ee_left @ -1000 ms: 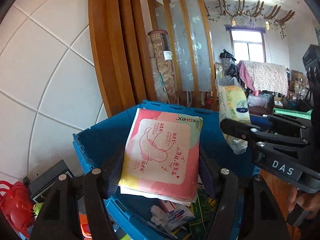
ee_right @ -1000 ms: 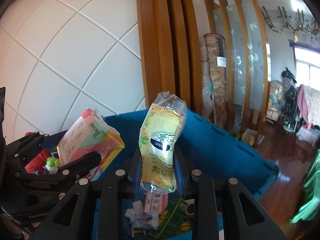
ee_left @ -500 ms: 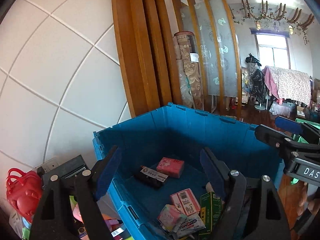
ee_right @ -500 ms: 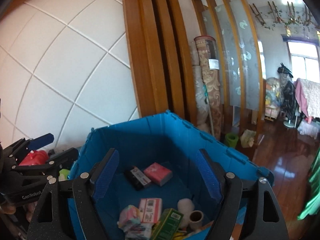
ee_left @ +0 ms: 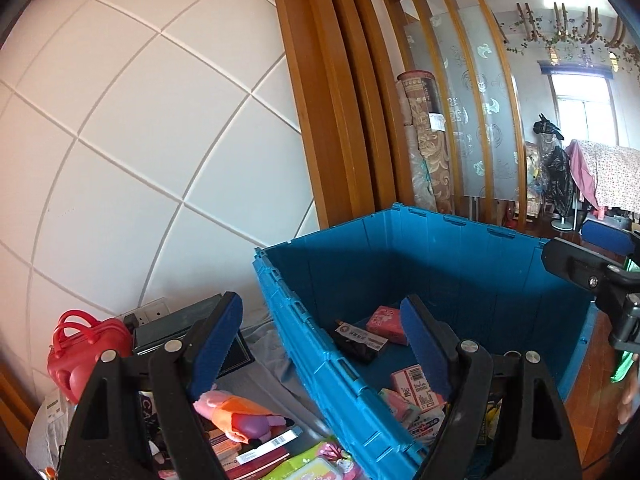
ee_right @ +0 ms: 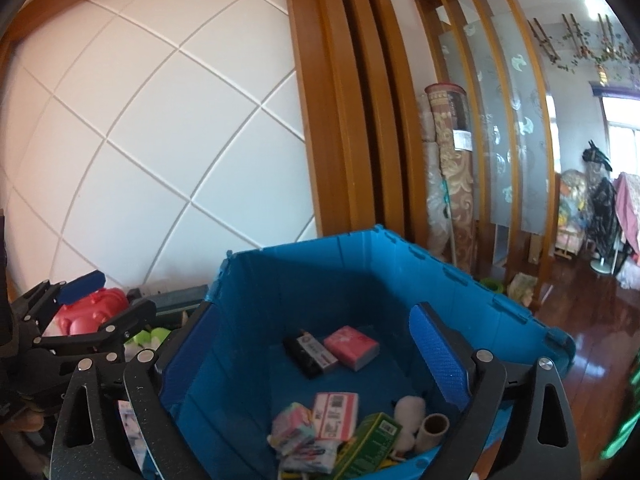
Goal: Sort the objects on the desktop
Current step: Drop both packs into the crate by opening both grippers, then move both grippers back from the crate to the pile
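A blue plastic crate holds several small packs: a pink box, a black box, a green carton and a cardboard roll. My left gripper is open and empty, straddling the crate's left wall. My right gripper is open and empty, above the crate's inside. Left of the crate, loose items lie on the desk: a pink plush toy and a green wipes pack.
A red toy case and a dark box stand by the white tiled wall. Wooden posts and a rolled carpet stand behind the crate. Wooden floor lies to the right.
Both grippers let go: the pink pad pack and the yellow bag dropped out of sight a second ago. Since then both stay open and the left one has shifted left over the crate wall.
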The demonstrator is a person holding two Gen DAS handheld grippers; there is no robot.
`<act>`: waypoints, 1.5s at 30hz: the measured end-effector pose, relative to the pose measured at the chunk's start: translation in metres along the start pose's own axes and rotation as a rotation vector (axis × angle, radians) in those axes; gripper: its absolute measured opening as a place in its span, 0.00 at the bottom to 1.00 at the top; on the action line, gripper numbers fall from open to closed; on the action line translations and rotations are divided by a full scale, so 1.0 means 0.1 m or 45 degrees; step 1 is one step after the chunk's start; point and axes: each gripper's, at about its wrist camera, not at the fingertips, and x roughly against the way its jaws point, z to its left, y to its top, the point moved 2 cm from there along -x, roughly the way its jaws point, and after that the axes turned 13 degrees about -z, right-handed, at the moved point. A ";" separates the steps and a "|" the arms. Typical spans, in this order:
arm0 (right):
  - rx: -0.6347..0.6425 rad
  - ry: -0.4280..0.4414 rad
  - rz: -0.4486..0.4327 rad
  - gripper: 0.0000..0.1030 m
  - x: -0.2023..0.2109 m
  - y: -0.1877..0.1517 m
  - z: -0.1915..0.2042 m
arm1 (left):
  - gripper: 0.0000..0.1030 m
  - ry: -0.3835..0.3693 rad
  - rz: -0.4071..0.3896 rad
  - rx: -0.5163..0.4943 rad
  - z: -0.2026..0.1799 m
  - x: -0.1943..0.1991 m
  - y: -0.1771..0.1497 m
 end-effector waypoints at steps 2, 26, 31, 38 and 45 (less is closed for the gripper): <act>0.016 0.021 -0.012 0.97 0.04 0.00 0.14 | 0.79 0.033 0.008 0.004 0.13 0.07 -0.05; 0.055 0.374 0.189 1.00 0.26 -0.74 2.14 | 0.79 0.383 0.277 0.067 2.35 1.18 -1.45; 0.061 0.402 0.267 1.00 0.22 -1.14 2.42 | 0.79 0.372 0.341 0.071 2.54 1.39 -1.86; 0.139 0.406 0.472 1.00 0.01 -1.78 2.47 | 0.79 0.309 0.440 0.131 2.46 1.44 -2.37; 0.248 0.464 0.661 0.99 -0.13 -2.37 2.45 | 0.79 0.197 0.568 0.134 2.10 1.39 -2.86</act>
